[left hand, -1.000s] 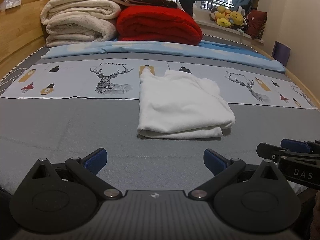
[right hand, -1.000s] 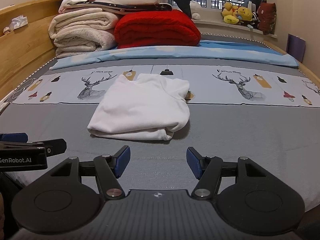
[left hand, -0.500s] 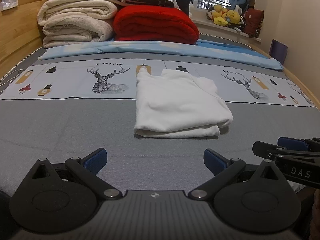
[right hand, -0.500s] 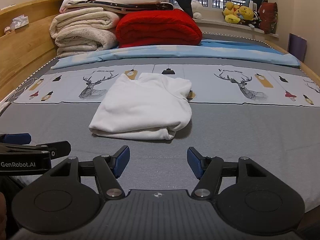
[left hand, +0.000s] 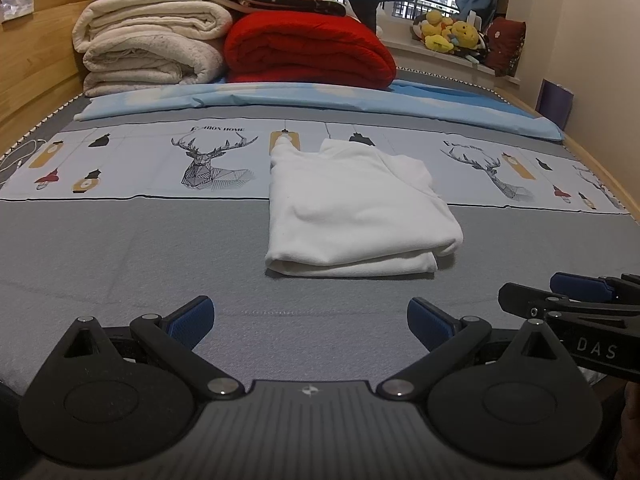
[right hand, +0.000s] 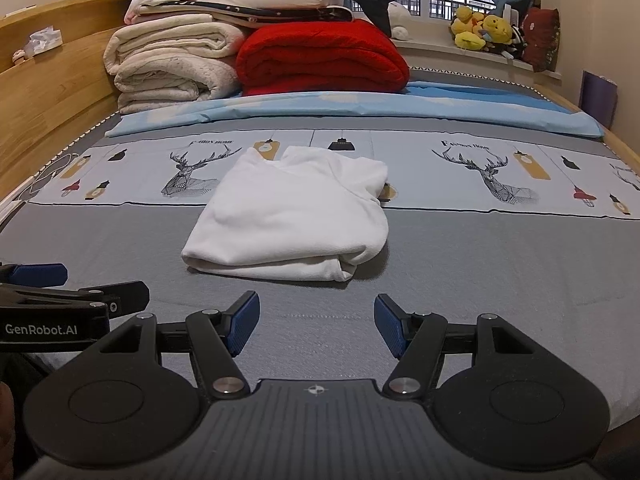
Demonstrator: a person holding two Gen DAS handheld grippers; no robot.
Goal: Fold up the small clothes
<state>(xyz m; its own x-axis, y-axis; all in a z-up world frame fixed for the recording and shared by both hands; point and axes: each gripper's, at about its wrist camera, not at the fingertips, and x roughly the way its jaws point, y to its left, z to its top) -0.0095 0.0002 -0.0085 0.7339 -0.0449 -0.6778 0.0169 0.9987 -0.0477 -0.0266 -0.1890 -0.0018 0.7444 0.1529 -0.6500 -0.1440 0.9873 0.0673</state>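
Observation:
A small white garment (left hand: 352, 210) lies folded into a thick rectangle on the grey bed cover (left hand: 120, 264), its far edge over the deer-print band. In the right wrist view the same white garment (right hand: 296, 216) sits straight ahead. My left gripper (left hand: 310, 320) hovers open just short of its near edge, blue pads apart with nothing between them. My right gripper (right hand: 316, 326) is likewise open and holds nothing, a little short of the folded edge. Each gripper shows at the side of the other's view.
Rolled cream blankets (left hand: 152, 48) and a red quilt (left hand: 308, 52) are stacked at the far end, behind a light blue sheet (left hand: 320, 98). A wooden bed frame (right hand: 48, 92) runs along the left. Plush toys (right hand: 484, 28) sit on the windowsill.
Both views shifted slightly; the garment keeps its folded shape and place on the bed. Both grippers stay open.

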